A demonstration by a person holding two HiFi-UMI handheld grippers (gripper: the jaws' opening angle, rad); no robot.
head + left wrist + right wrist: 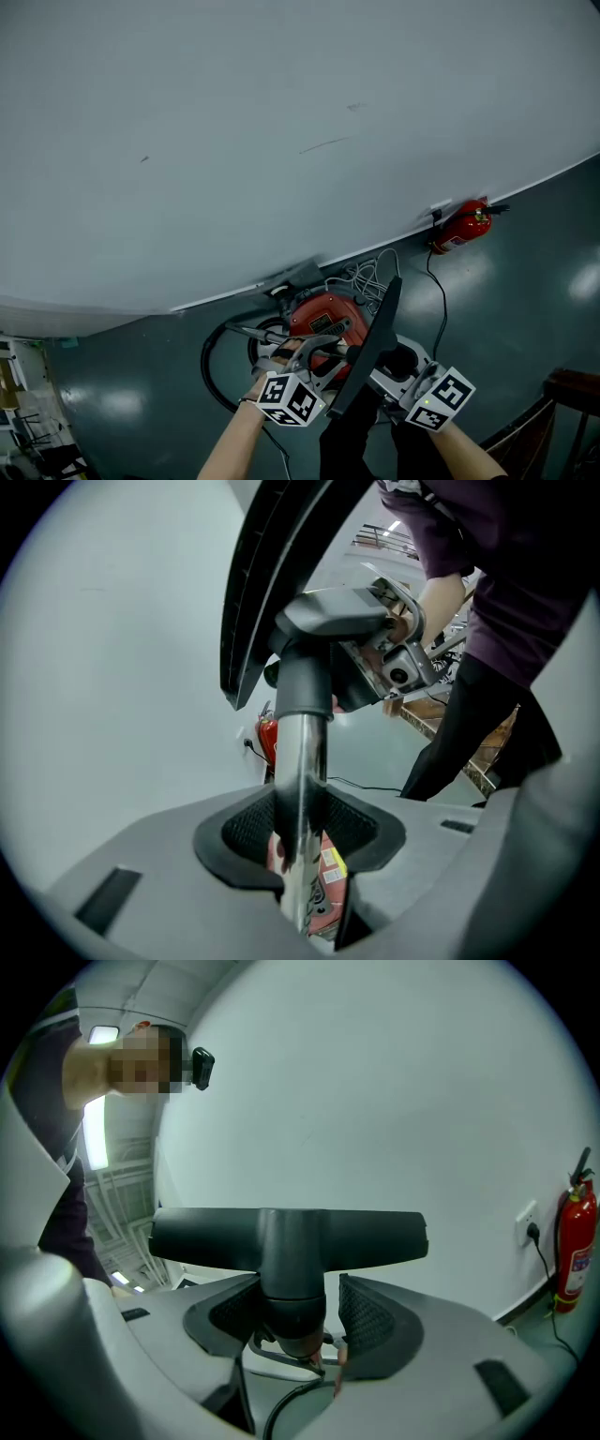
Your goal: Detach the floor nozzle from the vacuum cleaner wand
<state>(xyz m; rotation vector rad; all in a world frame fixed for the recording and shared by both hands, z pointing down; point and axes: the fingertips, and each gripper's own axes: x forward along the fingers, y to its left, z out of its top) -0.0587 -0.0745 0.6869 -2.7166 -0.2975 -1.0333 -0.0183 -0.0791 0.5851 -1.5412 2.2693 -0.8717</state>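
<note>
Chrome wand (302, 752) clamped by left gripper (302, 834); right gripper (292, 1324) spread loosely around nozzle neck (292, 1274).

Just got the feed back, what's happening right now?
A person holds the metal wand raised, with the left gripper clamped on it. The jaws of the right gripper stand open around the neck of the floor nozzle, not gripping it. The nozzle does not look detached from the wand yet.
</note>
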